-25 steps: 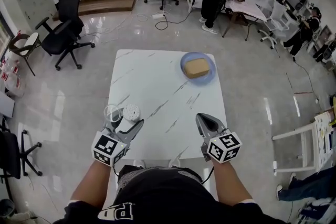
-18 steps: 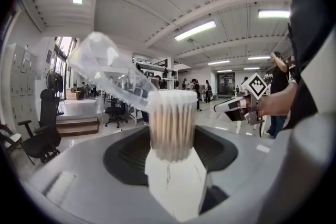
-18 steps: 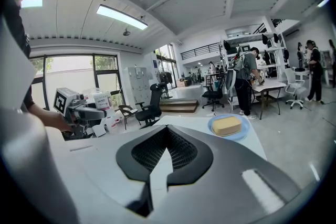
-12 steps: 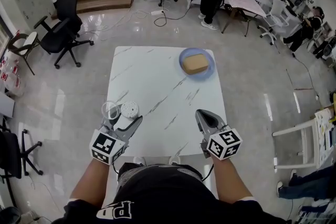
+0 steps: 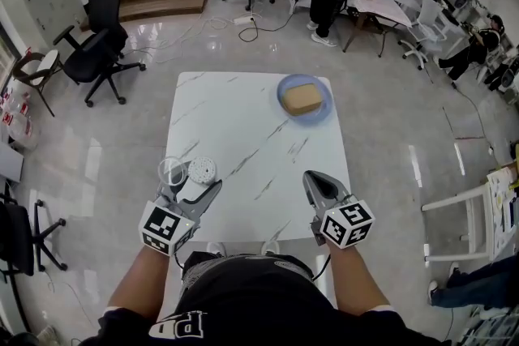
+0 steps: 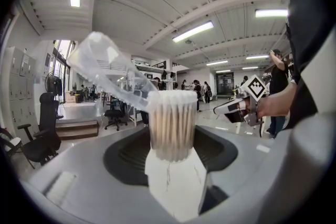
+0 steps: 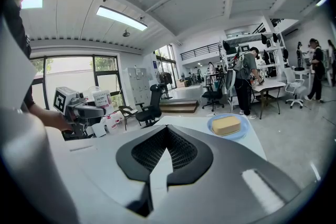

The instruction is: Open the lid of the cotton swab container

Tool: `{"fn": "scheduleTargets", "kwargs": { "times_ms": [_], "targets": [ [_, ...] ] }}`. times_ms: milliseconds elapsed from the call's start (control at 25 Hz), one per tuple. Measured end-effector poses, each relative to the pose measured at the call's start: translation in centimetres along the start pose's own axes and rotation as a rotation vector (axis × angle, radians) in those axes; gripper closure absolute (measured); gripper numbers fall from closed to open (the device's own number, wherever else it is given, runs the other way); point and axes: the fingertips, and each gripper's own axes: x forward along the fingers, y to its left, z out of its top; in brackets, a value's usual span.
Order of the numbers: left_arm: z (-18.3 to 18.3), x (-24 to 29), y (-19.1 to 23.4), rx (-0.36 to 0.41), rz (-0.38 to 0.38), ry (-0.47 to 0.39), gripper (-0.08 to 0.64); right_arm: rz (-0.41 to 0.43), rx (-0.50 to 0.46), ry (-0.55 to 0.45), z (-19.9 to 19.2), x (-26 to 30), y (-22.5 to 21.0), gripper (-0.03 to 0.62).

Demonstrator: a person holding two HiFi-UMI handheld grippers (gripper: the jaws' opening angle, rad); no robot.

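The clear cotton swab container (image 5: 201,171) stands upright near the white table's left front edge, packed with swabs (image 6: 172,123). Its clear lid (image 5: 171,171) is swung open to the left and hangs tilted from the rim (image 6: 107,73). My left gripper (image 5: 195,189) is set wide around the container's lower body, and the container fills the gap between the pads (image 6: 173,157). My right gripper (image 5: 314,181) rests shut and empty at the table's front right, apart from the container. Its jaws meet in the right gripper view (image 7: 167,147).
The marble table (image 5: 243,126) carries a blue plate (image 5: 285,114) with a tan block (image 5: 303,100) at its far right. Black office chairs (image 5: 101,53) stand on the floor to the left. People work at desks (image 5: 381,12) far behind.
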Motion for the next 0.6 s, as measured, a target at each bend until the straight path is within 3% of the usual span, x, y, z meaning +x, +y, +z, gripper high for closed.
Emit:
{"fn": "scheduleTargets", "kwargs": {
  "times_ms": [600],
  "targets": [
    [0.27,0.21,-0.34,0.007,-0.006,-0.007,0.253,0.007,-0.002,0.006,-0.22,0.00,0.22,0.592]
  ]
}}
